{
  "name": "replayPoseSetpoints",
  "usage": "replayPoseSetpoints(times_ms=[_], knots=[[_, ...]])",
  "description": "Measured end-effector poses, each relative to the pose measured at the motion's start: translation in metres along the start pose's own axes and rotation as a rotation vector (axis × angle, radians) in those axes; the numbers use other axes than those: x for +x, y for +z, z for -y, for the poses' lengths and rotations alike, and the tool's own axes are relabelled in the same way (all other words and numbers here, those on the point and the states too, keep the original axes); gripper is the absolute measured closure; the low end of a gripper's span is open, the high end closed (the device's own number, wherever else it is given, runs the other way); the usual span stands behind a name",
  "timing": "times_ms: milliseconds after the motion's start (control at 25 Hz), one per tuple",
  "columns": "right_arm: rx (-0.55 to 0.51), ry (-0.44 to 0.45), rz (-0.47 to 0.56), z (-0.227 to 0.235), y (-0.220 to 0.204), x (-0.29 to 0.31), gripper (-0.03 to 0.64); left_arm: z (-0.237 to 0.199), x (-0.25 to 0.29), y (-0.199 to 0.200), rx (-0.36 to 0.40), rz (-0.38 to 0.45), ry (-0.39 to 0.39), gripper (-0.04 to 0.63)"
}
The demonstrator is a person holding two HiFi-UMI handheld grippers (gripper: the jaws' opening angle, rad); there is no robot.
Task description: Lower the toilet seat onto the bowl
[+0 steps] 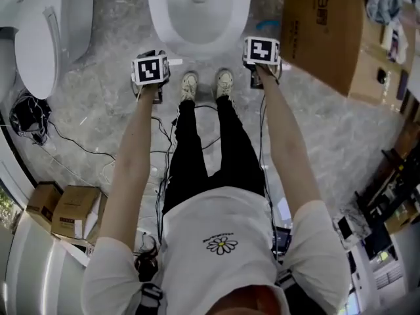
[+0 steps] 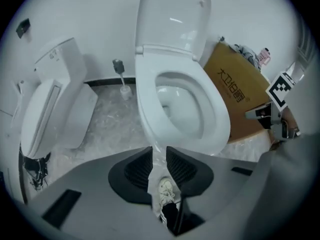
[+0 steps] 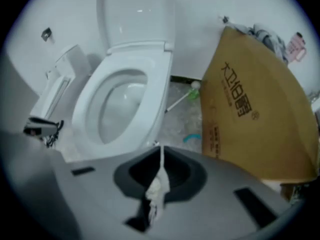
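Facing toilet seat (image 2: 217, 119): left gripper (image 2: 159, 159) jaws slightly apart, right gripper (image 3: 160, 161) jaws together, empty.

toilet bowl (image 1: 159, 20): cut by top edge | cardboard box (image 1: 321, 31): top cropped

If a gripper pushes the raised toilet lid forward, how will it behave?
The raised lid looks rigid and glossy, so a grip may slip. Hinged at the bowl's back and near upright, it would probably swing down and could slam.
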State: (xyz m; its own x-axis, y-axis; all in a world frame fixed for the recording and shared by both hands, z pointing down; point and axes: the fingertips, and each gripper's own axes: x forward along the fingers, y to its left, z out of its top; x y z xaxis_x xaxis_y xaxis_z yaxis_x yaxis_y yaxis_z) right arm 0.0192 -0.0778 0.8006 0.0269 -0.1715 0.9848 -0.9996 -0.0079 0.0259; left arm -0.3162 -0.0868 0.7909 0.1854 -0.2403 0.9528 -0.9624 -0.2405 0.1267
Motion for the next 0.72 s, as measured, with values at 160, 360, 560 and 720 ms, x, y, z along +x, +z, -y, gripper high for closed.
replayPoseSetpoints(times_ms=[160,360,560,720], knots=[[-0.091,-0.036,0.157,-0.007,0.057,-0.078,0.577,-0.009,-0.071,0.069,0.050,0.176,0.106,0.553],[-0.098,0.061,0.448,-0.039,0.092,-0.211,0.578,0.021,-0.200,0.115,-0.077,0.491,0.051,0.572],[-0.011,0.148,0.803,-0.061,0.104,-0.360,0.580,0.062,-0.333,0.143,-0.057,0.806,0.027,0.575],[-0.026,0.144,1.010,-0.072,0.094,-0.451,0.580,0.090,-0.430,0.154,0.017,1.049,0.047,0.575]])
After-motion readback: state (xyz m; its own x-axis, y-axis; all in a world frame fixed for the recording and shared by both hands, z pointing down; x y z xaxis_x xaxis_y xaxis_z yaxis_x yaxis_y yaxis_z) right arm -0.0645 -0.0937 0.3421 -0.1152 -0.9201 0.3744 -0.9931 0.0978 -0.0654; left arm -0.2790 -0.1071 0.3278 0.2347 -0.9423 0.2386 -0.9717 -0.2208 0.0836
